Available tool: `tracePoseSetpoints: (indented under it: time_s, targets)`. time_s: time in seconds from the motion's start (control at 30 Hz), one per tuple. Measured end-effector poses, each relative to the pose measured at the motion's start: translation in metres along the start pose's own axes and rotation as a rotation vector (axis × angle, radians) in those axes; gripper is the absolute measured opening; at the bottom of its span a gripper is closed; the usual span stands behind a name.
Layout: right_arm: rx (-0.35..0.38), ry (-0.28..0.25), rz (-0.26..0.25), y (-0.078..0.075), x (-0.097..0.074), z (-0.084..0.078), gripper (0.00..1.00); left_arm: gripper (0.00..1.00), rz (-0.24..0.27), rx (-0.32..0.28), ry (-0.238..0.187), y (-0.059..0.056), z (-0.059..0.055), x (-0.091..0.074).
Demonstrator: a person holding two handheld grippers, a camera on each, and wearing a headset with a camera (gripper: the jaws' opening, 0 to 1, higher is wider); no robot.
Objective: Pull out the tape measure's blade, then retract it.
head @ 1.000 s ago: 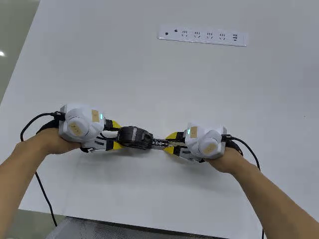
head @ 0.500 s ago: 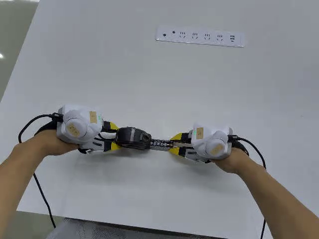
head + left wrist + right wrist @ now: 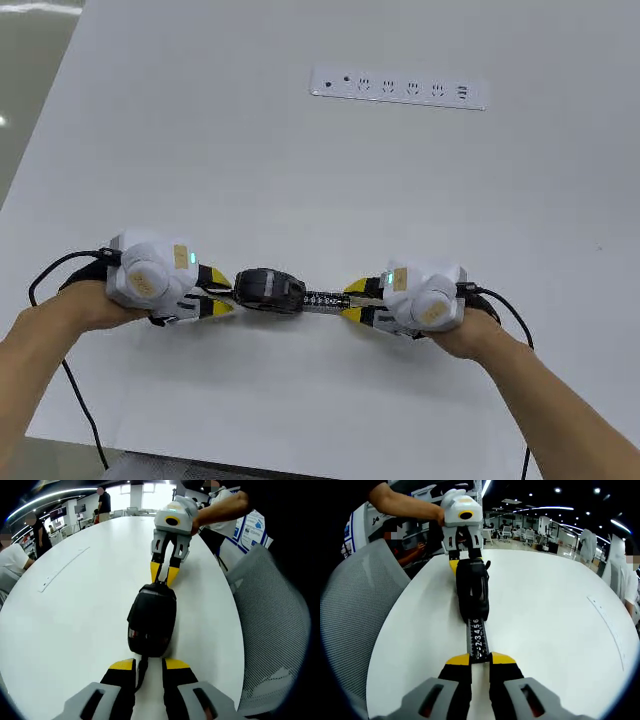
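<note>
- The tape measure (image 3: 268,290), a black case, lies on the white table (image 3: 300,180) near its front edge, toward 6 o'clock in the head view, between the two grippers.
- The left gripper (image 3: 149,665) sits at the case's 9 o'clock. Its yellow-tipped jaws are drawn close together on the thin black strap (image 3: 141,667) at the case's rear end (how hard they pinch it I cannot tell).
- The blade (image 3: 477,641) runs out of the case toward 3 o'clock. A short stretch is showing, with the numbers 2 to 6 readable in the right gripper view.
- The right gripper (image 3: 480,659) clamps the blade's free end between its jaws, the tips just beside the printed numbers.
- A white power strip (image 3: 398,88) lies well apart, at about 1 o'clock from the case.
- A grey mesh chair (image 3: 270,630) stands at the table's edge.
</note>
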State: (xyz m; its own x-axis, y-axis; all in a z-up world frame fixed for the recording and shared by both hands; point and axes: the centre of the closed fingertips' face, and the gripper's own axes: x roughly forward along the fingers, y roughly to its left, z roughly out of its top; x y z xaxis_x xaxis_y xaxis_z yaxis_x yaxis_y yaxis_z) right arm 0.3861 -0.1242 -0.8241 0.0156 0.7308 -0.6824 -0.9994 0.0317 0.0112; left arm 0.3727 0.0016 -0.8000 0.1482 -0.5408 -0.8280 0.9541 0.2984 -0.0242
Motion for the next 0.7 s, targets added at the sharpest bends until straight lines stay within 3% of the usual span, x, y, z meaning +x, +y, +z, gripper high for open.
tracePoseSetpoints:
  time_s: [0.03,0.07,0.17,0.33,0.43,0.7]
  targets:
    - [-0.001,0.002,0.0,0.001,0.0,0.0,0.1,0.18,-0.022,0.013,-0.012,-0.001,0.004,0.001]
    - [-0.003,0.002,0.0,0.0,0.0,0.0,0.1,0.18,-0.017,0.024,-0.002,-0.001,0.004,0.001]
    - [-0.003,0.001,0.001,0.001,-0.002,0.001,0.1,0.21,-0.023,0.004,-0.031,-0.001,0.007,0.0]
    - [-0.002,-0.001,0.006,0.001,-0.002,0.001,0.1,0.28,-0.01,0.011,-0.041,0.001,0.009,0.001]
    - [-0.003,-0.002,0.006,0.001,-0.002,0.001,0.1,0.31,-0.005,-0.003,-0.078,0.004,0.015,0.002]
    - [-0.003,-0.002,0.004,0.001,0.0,-0.001,0.1,0.31,-0.013,0.012,-0.077,0.004,0.018,0.006]
